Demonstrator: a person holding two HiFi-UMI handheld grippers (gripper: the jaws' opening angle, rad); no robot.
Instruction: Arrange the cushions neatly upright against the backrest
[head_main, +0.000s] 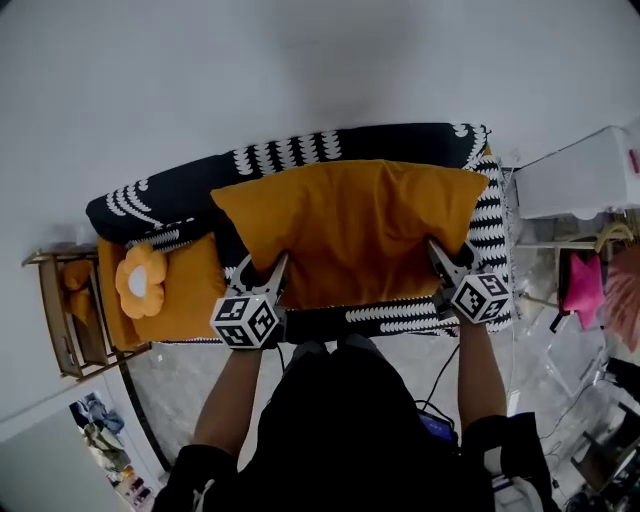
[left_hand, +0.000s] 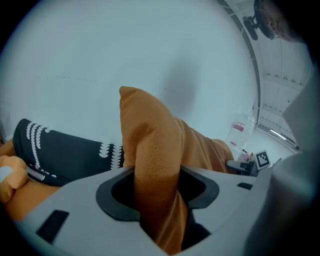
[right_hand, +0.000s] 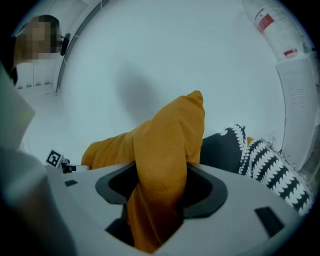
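Observation:
A big orange cushion (head_main: 350, 225) hangs spread over the sofa seat, held by its two near corners. My left gripper (head_main: 268, 275) is shut on the cushion's left corner (left_hand: 155, 185), and my right gripper (head_main: 447, 262) is shut on its right corner (right_hand: 165, 170). The fabric bunches thickly between both pairs of jaws. Behind the cushion runs the black backrest (head_main: 290, 155) with white scallop print. A smaller orange cushion (head_main: 185, 290) with a flower-shaped pillow (head_main: 140, 282) on it lies at the sofa's left end.
A black-and-white patterned throw (head_main: 495, 215) covers the sofa's right arm. A wooden side rack (head_main: 62, 315) stands left of the sofa. A white appliance (head_main: 580, 175) and pink items (head_main: 582, 282) are at the right. The wall is close behind the backrest.

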